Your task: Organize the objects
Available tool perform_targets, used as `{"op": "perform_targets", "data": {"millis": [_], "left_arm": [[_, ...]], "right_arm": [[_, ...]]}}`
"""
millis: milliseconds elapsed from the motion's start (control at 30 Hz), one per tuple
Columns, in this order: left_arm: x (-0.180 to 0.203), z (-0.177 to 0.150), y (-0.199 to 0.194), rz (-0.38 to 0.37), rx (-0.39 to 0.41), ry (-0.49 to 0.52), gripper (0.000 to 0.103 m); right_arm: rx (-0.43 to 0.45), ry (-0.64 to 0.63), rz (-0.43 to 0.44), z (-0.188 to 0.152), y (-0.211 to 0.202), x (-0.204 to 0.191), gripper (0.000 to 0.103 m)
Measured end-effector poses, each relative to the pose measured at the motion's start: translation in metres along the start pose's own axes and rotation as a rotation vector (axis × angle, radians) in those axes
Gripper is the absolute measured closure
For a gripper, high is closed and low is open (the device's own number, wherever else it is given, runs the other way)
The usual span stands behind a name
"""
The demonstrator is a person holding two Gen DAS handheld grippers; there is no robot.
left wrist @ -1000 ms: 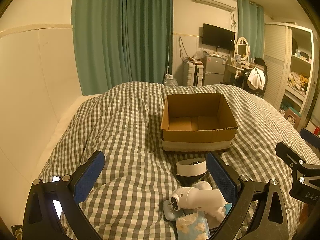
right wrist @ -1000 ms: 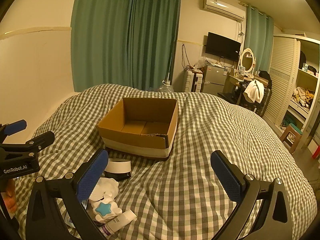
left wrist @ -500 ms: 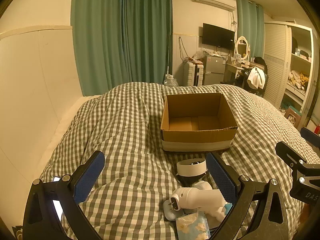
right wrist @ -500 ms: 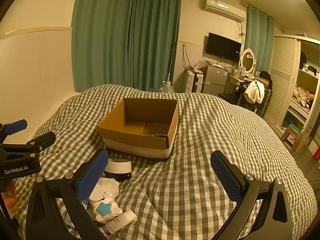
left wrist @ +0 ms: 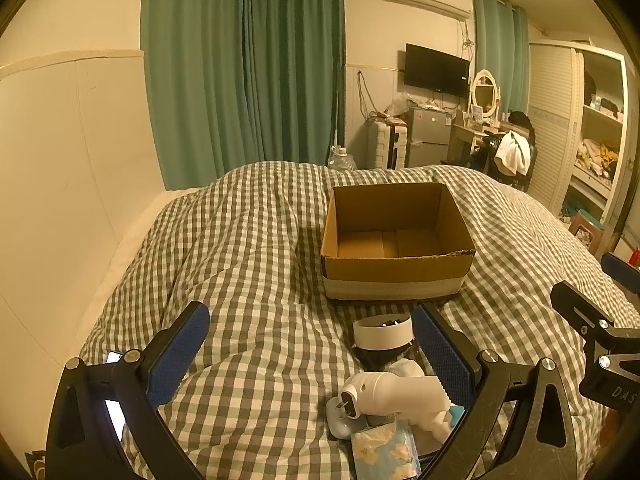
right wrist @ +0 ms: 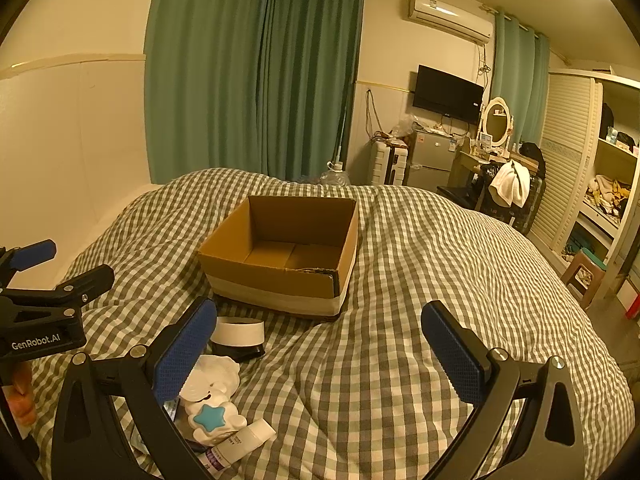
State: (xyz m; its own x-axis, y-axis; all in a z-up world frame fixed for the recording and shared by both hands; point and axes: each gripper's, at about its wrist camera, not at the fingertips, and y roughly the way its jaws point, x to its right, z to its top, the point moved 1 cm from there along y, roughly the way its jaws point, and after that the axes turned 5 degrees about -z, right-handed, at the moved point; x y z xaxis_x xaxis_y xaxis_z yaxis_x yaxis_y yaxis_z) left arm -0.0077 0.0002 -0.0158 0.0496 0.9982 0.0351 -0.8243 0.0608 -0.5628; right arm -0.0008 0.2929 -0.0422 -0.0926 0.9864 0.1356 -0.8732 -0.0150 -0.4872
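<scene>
An open, empty cardboard box (left wrist: 396,240) (right wrist: 280,256) sits on the checked bed cover. In front of it lies a pile of small items: a white-and-black roll (left wrist: 382,334) (right wrist: 239,336), a white plug-in device (left wrist: 388,396), a floral tissue pack (left wrist: 382,454), a white toy with a blue star (right wrist: 214,416) and a small tube (right wrist: 240,442). My left gripper (left wrist: 310,354) is open above the cover, the pile by its right finger. My right gripper (right wrist: 320,350) is open, the pile by its left finger. Both are empty.
The bed cover (right wrist: 400,360) stretches wide to the right of the box. A cream wall panel (left wrist: 60,180) borders the bed on the left. Green curtains, a fridge, a dresser and open shelves (right wrist: 608,184) stand beyond the bed.
</scene>
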Motion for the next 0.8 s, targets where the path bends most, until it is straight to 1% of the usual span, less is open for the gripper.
{"op": "perform_targets", "data": {"millis": [400, 667, 800], "left_arm": [[0.002, -0.001, -0.004, -0.002, 0.008, -0.004, 0.0], [0.002, 0.001, -0.013, -0.001, 0.028, -0.008, 0.0], [0.001, -0.001, -0.015, -0.001, 0.021, -0.007, 0.0]], "right_arm": [[0.007, -0.017, 0.004, 0.0, -0.003, -0.007, 0.0], [0.02, -0.027, 0.003, 0.002, -0.012, -0.009, 0.001], [0.017, -0.038, 0.006, 0.001, -0.016, -0.01, 0.002]]}}
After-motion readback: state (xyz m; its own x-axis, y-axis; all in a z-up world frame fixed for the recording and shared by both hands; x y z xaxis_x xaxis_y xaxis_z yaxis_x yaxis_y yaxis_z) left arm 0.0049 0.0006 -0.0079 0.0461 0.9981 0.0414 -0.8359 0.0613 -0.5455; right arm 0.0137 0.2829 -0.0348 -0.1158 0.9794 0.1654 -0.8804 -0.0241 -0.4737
